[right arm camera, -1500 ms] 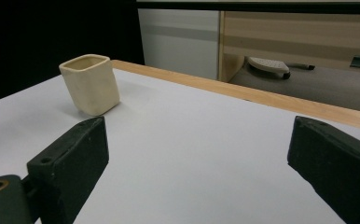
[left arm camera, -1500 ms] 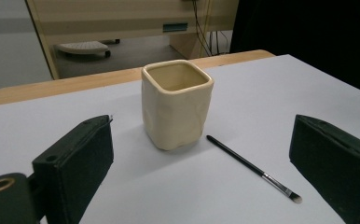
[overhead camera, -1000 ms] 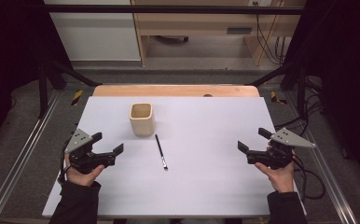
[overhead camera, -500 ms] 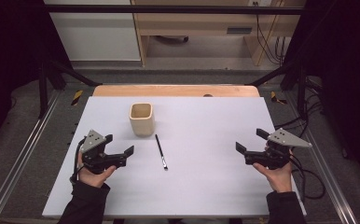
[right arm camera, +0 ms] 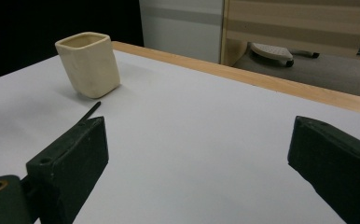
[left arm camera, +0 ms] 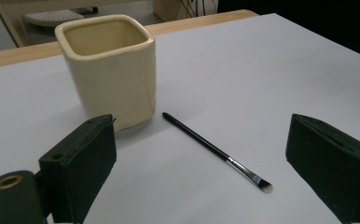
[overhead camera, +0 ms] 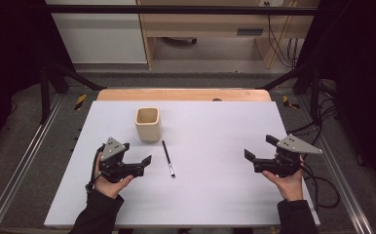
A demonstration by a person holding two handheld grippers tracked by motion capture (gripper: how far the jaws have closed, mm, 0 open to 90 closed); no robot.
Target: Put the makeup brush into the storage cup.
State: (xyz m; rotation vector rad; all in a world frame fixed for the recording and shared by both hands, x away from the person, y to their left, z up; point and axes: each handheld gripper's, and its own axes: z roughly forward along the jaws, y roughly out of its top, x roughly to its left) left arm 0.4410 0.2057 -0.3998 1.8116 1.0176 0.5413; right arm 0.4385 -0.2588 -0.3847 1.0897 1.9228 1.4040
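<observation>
Your left gripper (overhead camera: 144, 162) gapes wide just left of the makeup brush (overhead camera: 168, 158), lying beside the cream square cup (overhead camera: 148, 124). Your right gripper (overhead camera: 256, 149), equally wide, holds nothing.

Grey floor (overhead camera: 210, 78); wooden desk (overhead camera: 200, 24) behind; dark sides

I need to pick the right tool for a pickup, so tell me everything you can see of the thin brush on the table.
The brush is slim, with a long black handle, a short silvery ferrule and a small pale bristle tip. It lies flat on the white table, just right of the cream cup, handle end nearest the cup but apart from it, bristles pointing toward the person. Nothing grips it.
</observation>
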